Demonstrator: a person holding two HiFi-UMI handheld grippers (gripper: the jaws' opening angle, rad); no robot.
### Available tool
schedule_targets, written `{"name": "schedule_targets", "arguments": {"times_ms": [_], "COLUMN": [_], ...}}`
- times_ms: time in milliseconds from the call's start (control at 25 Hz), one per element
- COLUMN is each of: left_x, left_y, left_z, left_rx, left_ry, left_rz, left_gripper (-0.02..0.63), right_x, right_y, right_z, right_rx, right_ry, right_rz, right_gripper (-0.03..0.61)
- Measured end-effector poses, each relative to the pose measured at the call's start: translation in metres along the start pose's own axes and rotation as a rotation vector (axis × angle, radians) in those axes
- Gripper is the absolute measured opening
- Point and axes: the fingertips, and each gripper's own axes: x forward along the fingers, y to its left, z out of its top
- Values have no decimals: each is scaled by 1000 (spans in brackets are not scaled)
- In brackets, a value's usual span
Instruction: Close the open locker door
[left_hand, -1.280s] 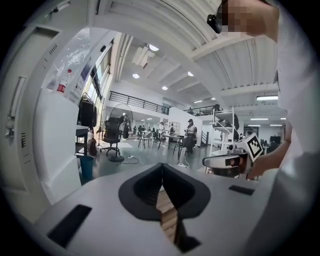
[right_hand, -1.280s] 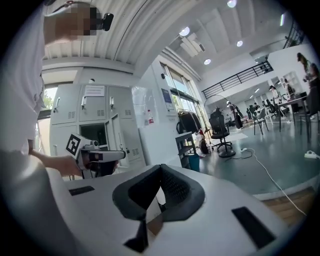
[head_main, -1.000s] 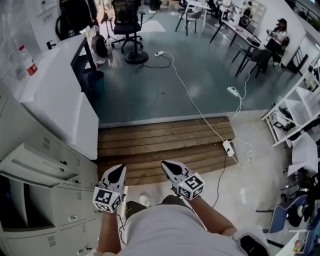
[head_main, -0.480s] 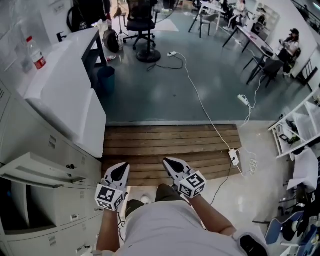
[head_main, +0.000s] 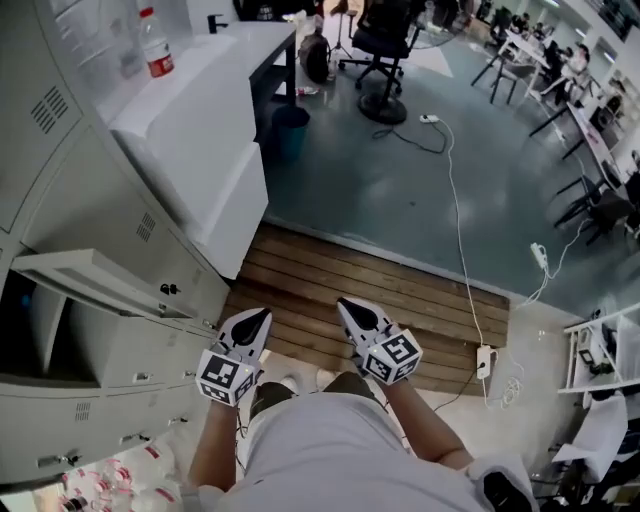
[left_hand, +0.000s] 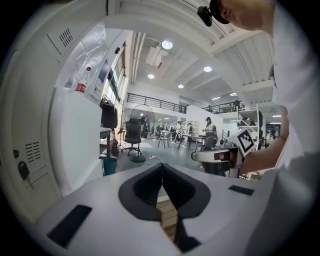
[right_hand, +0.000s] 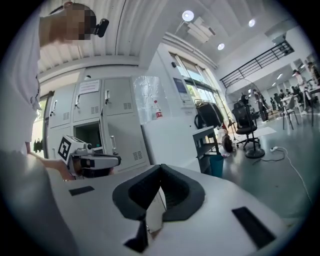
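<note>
A bank of grey lockers (head_main: 90, 210) fills the left of the head view. One locker door (head_main: 95, 280) stands open, swung out over its dark compartment (head_main: 22, 335). My left gripper (head_main: 262, 316) hangs at waist height just right of the lockers, clear of the door, its jaws shut and empty. My right gripper (head_main: 346, 304) is level with it, a hand's width to the right, also shut on nothing. In the right gripper view the open door (right_hand: 120, 142) and compartment (right_hand: 90, 135) lie ahead to the left, behind the left gripper (right_hand: 89, 160).
A white cabinet (head_main: 200, 130) with a bottle (head_main: 152, 45) on top adjoins the lockers. A wooden slat platform (head_main: 390, 295) lies ahead, with a cable and power strip (head_main: 486, 360) at its right. Beyond are a bin (head_main: 290, 125) and an office chair (head_main: 385, 45).
The view has turned left, so the lockers and the open door now fill more of the left side. Both grippers stay shut in front of the body.
</note>
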Motion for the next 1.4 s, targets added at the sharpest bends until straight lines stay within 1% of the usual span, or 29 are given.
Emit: {"name": "schedule_targets", "arguments": {"times_ms": [160, 400, 600, 800, 920, 1080, 1240, 1320, 1400], "left_x": [-19, -61, -98, -129, -143, -156, -159, -160, -159], "left_y": [13, 25, 36, 46, 53, 68, 86, 96, 105], "left_z": [-6, -19, -28, -32, -37, -41, -43, -44, -46], "left_rx": [-26, -78, -98, -129, -143, -171, -175, -174, -176], "left_ry": [0, -9, -6, -25, -33, -51, -48, -42, -33], "left_rz": [127, 360, 504, 639, 694, 746, 747, 731, 712], "left_gripper": [3, 3, 3, 3, 3, 7, 44, 50, 68], "right_x": [24, 56, 77, 91, 96, 102, 104, 105, 104], "right_y": [11, 36, 60, 82, 91, 97, 97, 97, 97], "right_z": [2, -2, -9, -15, -19, -19, -19, -19, -20], "right_rx": [-14, -39, -48, -52, -50, -56, -57, -56, -54], "right_ry": [22, 62, 88, 117, 127, 131, 131, 128, 126], "right_rz": [113, 303, 402, 485, 508, 510, 472, 443, 410], "right_gripper": [9, 9, 9, 9, 9, 9, 9, 9, 9]}}
